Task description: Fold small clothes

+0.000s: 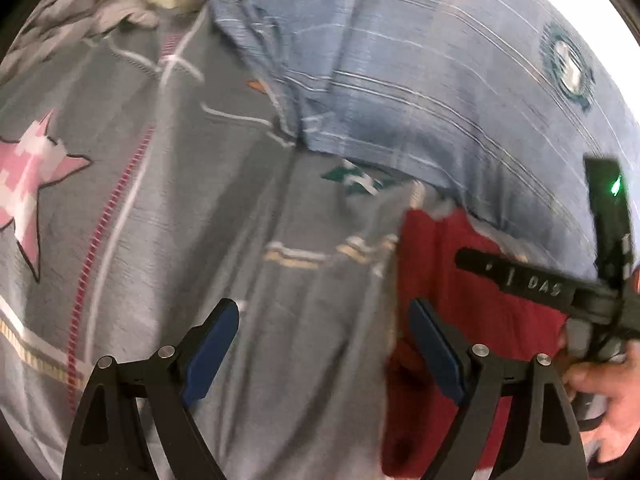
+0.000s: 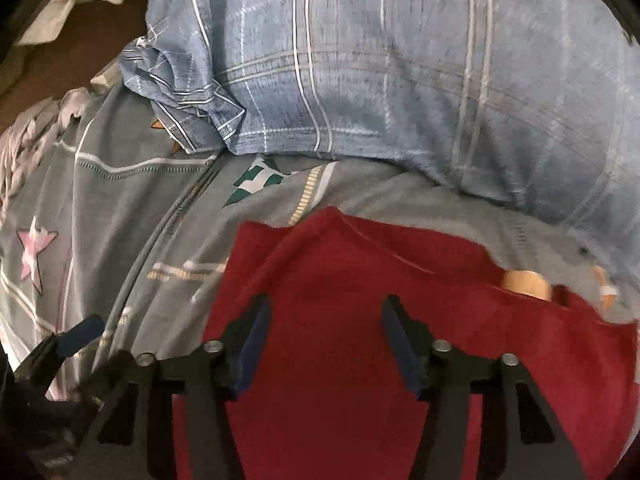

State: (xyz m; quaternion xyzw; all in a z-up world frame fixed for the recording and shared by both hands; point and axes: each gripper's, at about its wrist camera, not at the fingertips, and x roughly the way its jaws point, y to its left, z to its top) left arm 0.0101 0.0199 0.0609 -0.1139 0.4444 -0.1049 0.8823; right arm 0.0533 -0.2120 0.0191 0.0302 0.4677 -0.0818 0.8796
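Observation:
A dark red garment (image 2: 360,280) lies rumpled on a grey sheet (image 2: 140,208) printed with stars. My right gripper (image 2: 326,306) hovers just over its middle, open, with only the red cloth below the blue pads. My left gripper (image 1: 324,314) is open above the grey sheet, just left of the red garment's (image 1: 480,320) edge, its right pad over that edge. In the left wrist view one finger (image 1: 520,282) of the right gripper reaches in from the right above the red cloth, with a hand (image 1: 612,392) behind it. A pad (image 2: 80,334) of the left gripper shows at the lower left.
A blue checked shirt (image 2: 400,80) lies bunched beyond the red garment, also at the top of the left wrist view (image 1: 420,80). White cloth (image 2: 80,0) sits at the far left on a brown surface. Something orange (image 2: 524,284) peeks out at the red garment's far right edge.

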